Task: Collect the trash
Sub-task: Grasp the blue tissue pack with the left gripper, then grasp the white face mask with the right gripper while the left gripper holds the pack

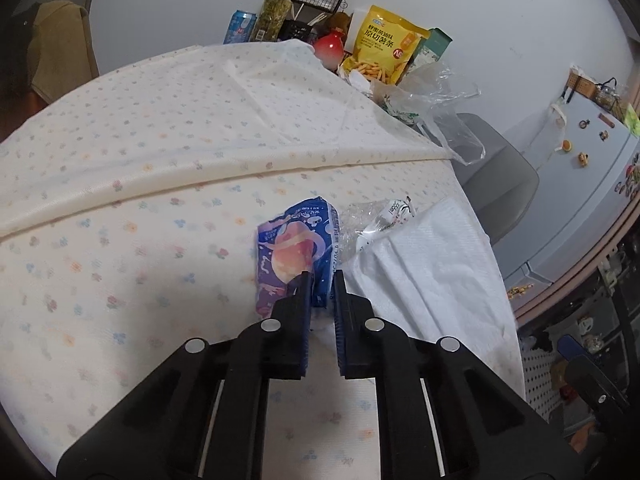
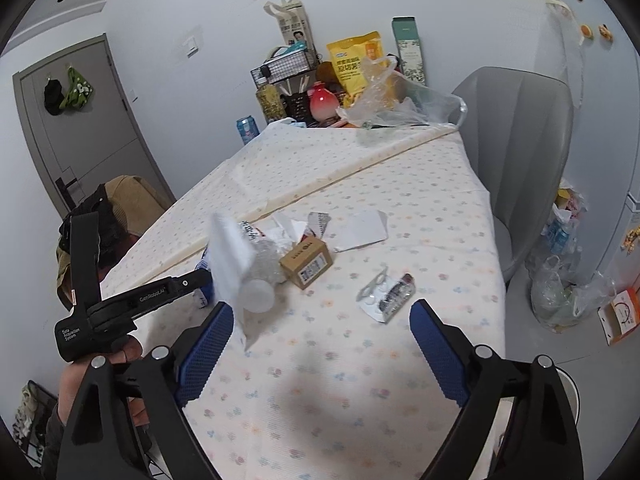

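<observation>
In the left wrist view my left gripper [image 1: 322, 276] is shut on the near edge of a crumpled blue carton [image 1: 294, 254] with a peach picture, on the floral tablecloth [image 1: 140, 220]. A white tissue [image 1: 424, 272] and a crushed clear plastic bottle [image 1: 376, 224] lie just right of it. In the right wrist view my right gripper [image 2: 322, 312] is open and empty above the table's near part. Ahead of it lie a small brown cardboard box [image 2: 307, 263], a clear blister pack [image 2: 386, 294], a white paper slip [image 2: 362, 230], the bottle [image 2: 260, 276] and tissue [image 2: 232, 254].
Snacks, a yellow chip bag [image 2: 352, 62], a red vase [image 2: 322, 102], a wire basket and a clear plastic bag [image 2: 400, 104] crowd the table's far end. A grey chair [image 2: 516, 152] stands right of the table. Bags of rubbish [image 2: 560, 296] sit on the floor.
</observation>
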Demonstrator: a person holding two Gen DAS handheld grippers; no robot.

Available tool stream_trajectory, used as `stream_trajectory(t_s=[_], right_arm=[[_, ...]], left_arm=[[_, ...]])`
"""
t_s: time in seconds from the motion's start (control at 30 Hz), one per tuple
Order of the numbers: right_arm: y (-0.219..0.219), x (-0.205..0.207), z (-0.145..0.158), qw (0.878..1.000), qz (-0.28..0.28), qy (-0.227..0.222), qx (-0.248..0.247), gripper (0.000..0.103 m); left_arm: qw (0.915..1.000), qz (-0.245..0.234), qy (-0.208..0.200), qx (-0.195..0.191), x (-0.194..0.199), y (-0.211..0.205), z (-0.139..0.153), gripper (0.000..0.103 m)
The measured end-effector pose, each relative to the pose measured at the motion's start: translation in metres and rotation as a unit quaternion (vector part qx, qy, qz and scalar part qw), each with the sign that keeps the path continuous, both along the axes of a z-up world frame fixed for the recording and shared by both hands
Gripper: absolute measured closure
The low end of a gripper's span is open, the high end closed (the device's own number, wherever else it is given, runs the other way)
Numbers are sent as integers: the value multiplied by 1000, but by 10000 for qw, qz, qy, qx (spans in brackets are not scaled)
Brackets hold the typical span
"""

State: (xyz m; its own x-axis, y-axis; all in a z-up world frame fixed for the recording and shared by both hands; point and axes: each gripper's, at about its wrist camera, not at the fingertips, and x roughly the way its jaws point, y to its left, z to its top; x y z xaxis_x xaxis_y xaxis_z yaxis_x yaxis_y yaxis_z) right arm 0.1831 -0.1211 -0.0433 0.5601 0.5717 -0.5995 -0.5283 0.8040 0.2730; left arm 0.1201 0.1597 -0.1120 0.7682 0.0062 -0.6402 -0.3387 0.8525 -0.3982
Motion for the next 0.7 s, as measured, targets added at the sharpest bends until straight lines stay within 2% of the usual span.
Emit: stream_trajectory(t_s=[0.37, 0.53, 0.63, 0.67, 0.7], right_arm=[[50, -1, -2, 9989, 456, 91, 54, 21], [74, 3, -13, 9976, 625, 287, 26, 28], [82, 7, -20, 9971, 645, 396, 7, 36], [84, 9, -22, 9969, 656, 445, 10, 44], [87, 11, -26, 9961, 688, 543, 8, 63]], left_arm=[[9994, 223, -170, 217, -33, 21, 22, 93], [9990, 355, -170, 216, -45, 33, 23, 93], [9987, 409, -209, 202, -52, 38, 26, 93], [9987, 409, -229, 176, -54, 40, 27, 93], [9988, 403, -251, 138, -56, 41, 27, 93]])
